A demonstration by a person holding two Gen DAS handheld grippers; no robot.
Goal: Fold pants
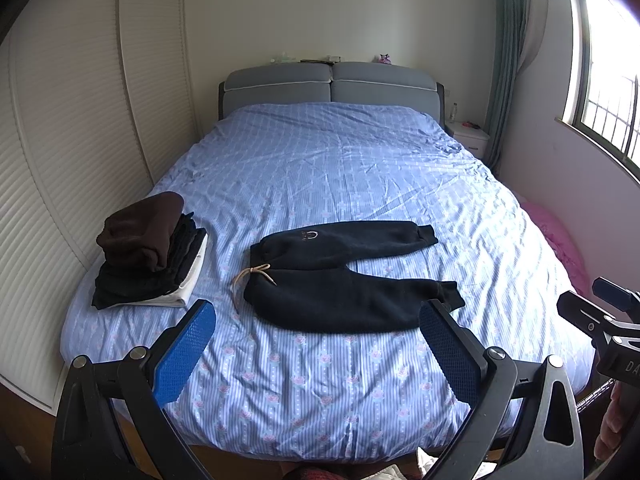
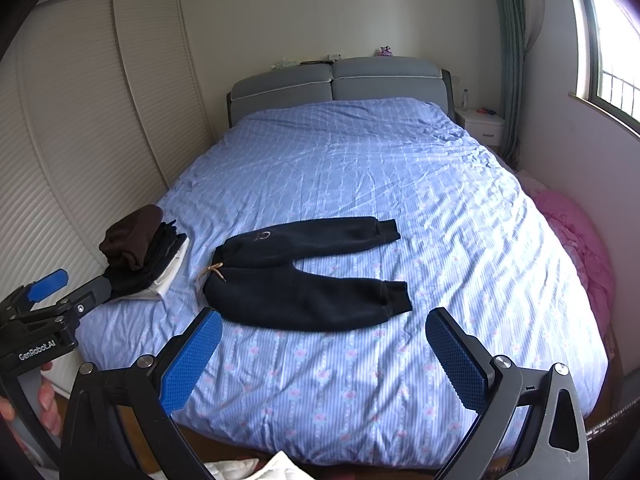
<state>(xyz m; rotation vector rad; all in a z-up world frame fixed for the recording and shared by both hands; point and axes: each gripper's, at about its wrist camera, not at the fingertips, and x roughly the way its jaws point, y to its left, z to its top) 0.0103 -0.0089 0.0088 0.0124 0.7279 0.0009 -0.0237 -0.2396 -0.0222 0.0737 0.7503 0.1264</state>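
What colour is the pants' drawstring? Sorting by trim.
Tan or beige, against the dark pants; the drawstring shows best in the left wrist view.

Navy pants (image 1: 344, 276) with beige drawstring (image 1: 256, 274), blue-striped pink-flowered bedspread (image 1: 320, 160), blue-padded gripper fingers (image 1: 184, 354)

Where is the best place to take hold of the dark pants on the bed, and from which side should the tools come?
Grip the near leg of the dark pants: the left tool at the waistband by the beige drawstring, the right tool at the near cuff. Come from the foot of the bed. The pants lie flat with legs apart, so this near edge likely lifts over the far leg.
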